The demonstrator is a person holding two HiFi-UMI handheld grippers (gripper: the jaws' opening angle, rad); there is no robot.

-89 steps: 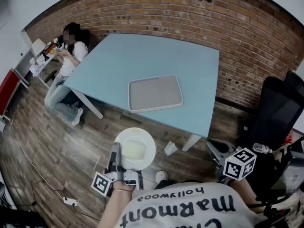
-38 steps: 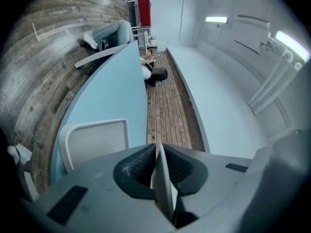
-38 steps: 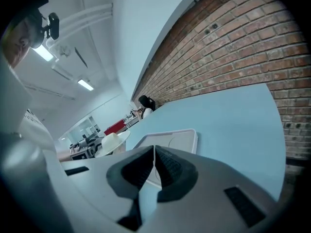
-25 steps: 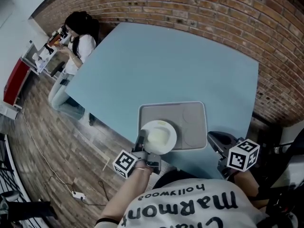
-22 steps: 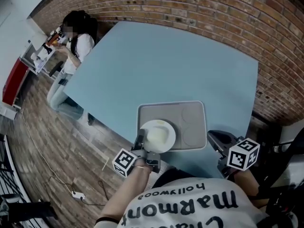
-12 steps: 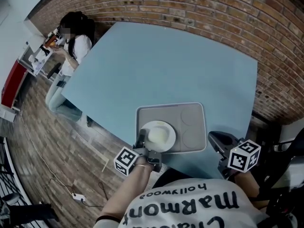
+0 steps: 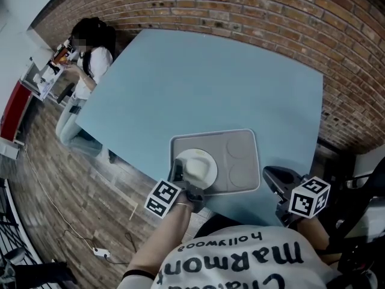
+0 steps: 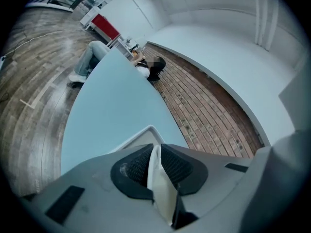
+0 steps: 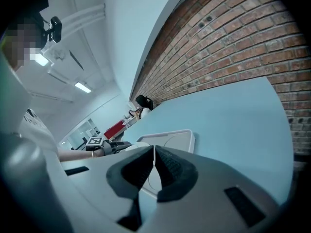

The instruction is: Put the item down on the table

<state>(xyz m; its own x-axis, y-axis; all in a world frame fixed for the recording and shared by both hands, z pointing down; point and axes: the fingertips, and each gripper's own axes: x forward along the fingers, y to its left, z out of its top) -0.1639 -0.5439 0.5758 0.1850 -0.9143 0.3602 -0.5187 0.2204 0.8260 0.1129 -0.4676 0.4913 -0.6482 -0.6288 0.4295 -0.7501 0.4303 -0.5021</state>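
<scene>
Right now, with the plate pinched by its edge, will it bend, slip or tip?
Probably stiff: the plate looks flat and round though the left gripper pinches only its near rim. Gripped that far off-centre, it may twist in the grip. Its smooth white surface could slide on the tray.

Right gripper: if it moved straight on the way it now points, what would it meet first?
Probably the grey rectangular tray lying on the light-blue table, though depth is unclear.
</scene>
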